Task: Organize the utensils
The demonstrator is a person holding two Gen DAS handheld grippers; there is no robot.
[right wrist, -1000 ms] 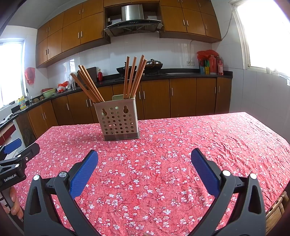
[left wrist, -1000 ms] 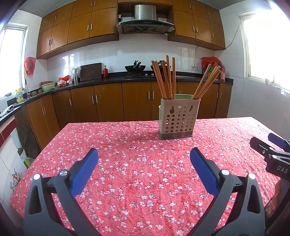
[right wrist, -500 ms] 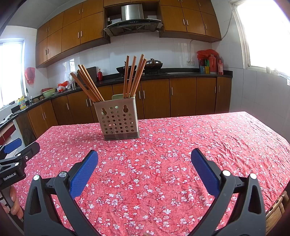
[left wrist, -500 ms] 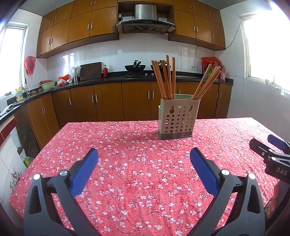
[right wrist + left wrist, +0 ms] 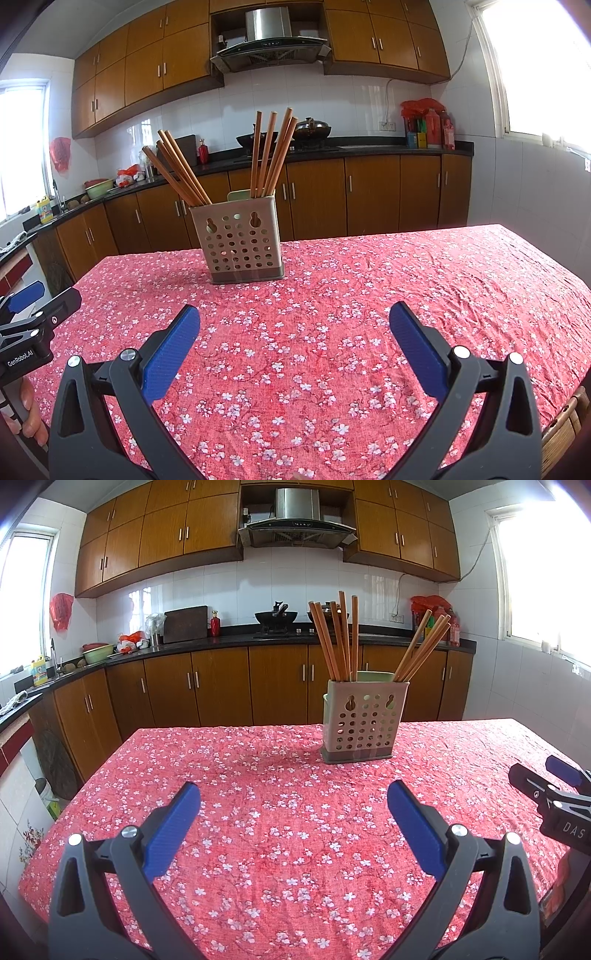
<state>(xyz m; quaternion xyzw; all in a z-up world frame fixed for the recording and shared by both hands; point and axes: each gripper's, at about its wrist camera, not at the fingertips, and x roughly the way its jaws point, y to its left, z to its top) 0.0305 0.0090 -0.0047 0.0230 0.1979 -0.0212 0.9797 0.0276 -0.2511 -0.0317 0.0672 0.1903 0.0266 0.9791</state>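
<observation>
A beige perforated utensil holder stands upright near the far side of the red floral tablecloth. Several wooden chopsticks stick up from it in two bunches, one upright and one leaning outward. My left gripper is open above the cloth, well short of the holder, with nothing between its blue pads. My right gripper is open too, empty, and also well in front of the holder. Each gripper shows at the edge of the other's view.
The table carries a red cloth with white blossoms; its edges fall away at left and far side. Wooden cabinets and a black counter with pots, a board and bottles run behind. A hand holds the left gripper's handle.
Both views have drawn back very slightly from the holder. Both grippers stay open and empty, and the holder and chopsticks have not moved.
</observation>
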